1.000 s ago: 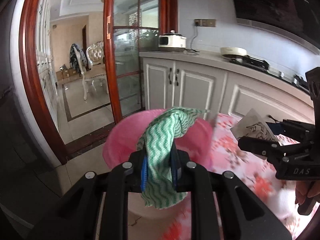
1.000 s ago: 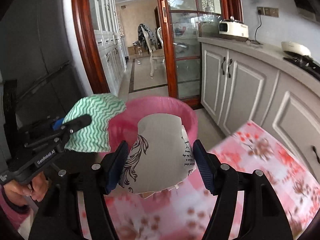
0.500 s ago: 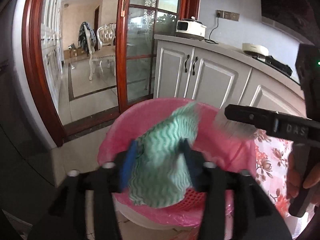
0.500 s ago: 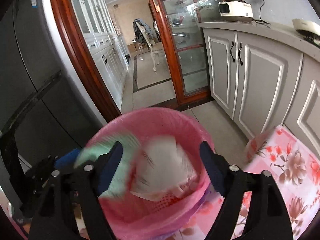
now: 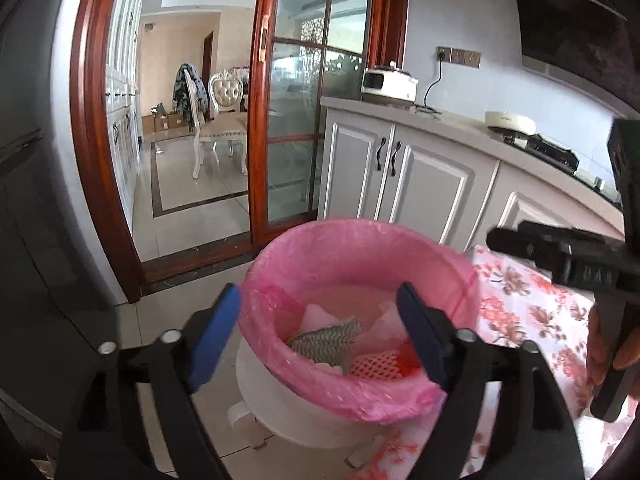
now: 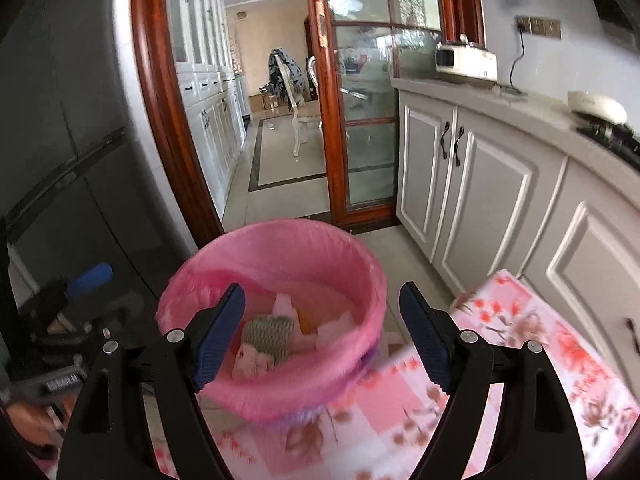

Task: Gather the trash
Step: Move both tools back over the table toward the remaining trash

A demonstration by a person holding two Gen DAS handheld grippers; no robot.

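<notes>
A white bin with a pink liner stands on the floor beside the table; it also shows in the right wrist view. Inside lie the green-and-white wavy cloth, white paper pieces and a red foam net. The cloth and paper also show in the right wrist view. My left gripper is open and empty above the bin's near rim. My right gripper is open and empty over the bin; it shows at the right of the left wrist view.
A table with a pink floral cloth sits right of the bin. White cabinets and a counter with a rice cooker line the right. A glass sliding door stands behind. A dark fridge is at the left.
Both grippers opened over the bin. The wavy cloth dropped from my left gripper and the printed paper from my right; both now lie inside the bin.
</notes>
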